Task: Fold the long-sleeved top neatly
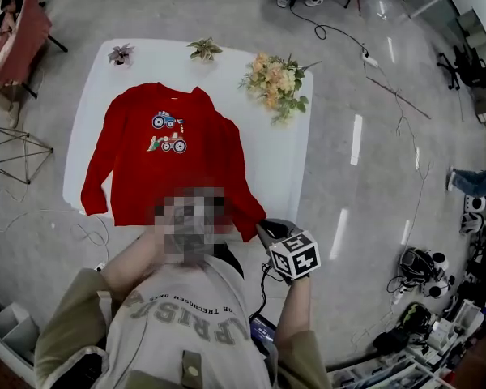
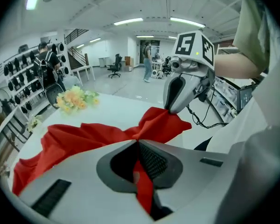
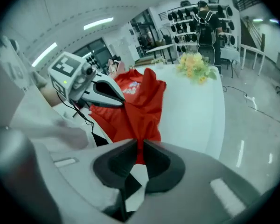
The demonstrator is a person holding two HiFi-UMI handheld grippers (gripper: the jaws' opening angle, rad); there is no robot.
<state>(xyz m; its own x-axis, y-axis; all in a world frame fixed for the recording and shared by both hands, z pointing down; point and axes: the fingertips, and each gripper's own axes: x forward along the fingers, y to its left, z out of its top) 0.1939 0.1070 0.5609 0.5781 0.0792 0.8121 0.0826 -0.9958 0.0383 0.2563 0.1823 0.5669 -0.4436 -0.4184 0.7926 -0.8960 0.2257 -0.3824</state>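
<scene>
Slippage is the main risk: the left gripper (image 2: 139, 148) and right gripper (image 3: 140, 146) are each clamped shut on only a thin pinch of the red top (image 1: 166, 164) at its near edge. The soft, limp knit could pull free or drag crooked across the smooth white table (image 1: 287, 168), where it lies with its sleeves spread.

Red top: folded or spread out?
Spread out. The red top lies flat on the white table, sleeves unfolded; left gripper and right gripper only pinch its near edge.
</scene>
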